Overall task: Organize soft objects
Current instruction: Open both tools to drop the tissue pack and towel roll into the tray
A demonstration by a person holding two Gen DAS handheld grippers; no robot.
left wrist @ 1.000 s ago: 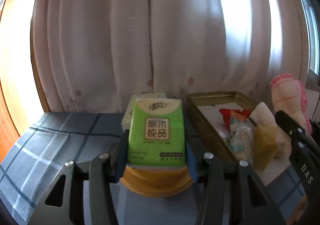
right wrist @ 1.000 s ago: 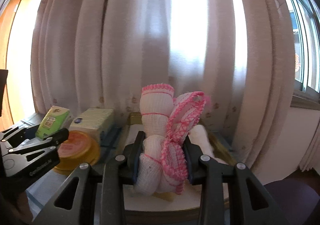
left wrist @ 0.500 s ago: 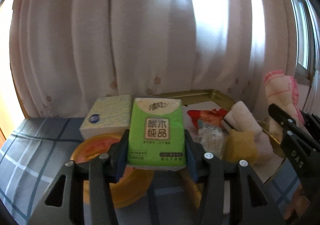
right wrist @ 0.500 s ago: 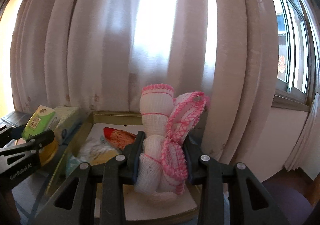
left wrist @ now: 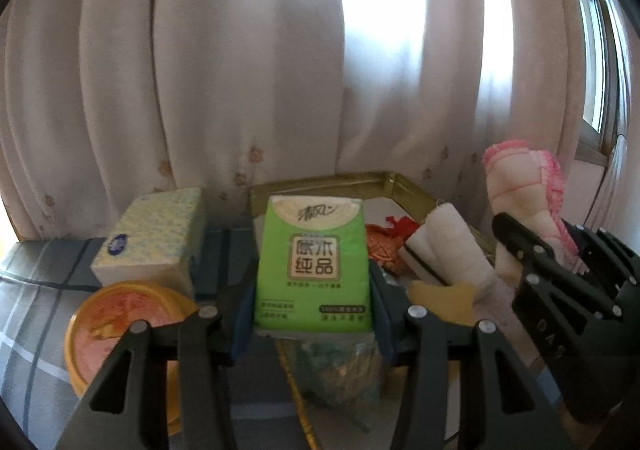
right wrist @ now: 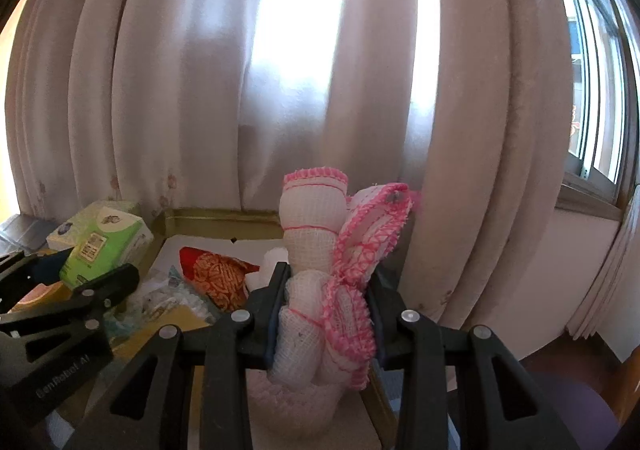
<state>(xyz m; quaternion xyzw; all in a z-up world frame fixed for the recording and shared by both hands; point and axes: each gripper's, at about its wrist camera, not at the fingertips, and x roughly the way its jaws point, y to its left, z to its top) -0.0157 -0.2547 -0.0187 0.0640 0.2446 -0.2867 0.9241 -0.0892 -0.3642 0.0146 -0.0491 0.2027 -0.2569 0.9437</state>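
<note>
Left gripper (left wrist: 314, 316) level, clamping tissue pack (left wrist: 313, 266)

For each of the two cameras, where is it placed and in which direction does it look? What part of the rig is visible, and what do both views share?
Left wrist: sits behind the left gripper, facing the curtain; its fingers clamp a green tissue pack.
Right wrist: sits behind the right gripper, facing the same curtain; its fingers clamp a pink-edged cloth.
Shared: the gold tray, both held items, and each other's gripper.
</note>
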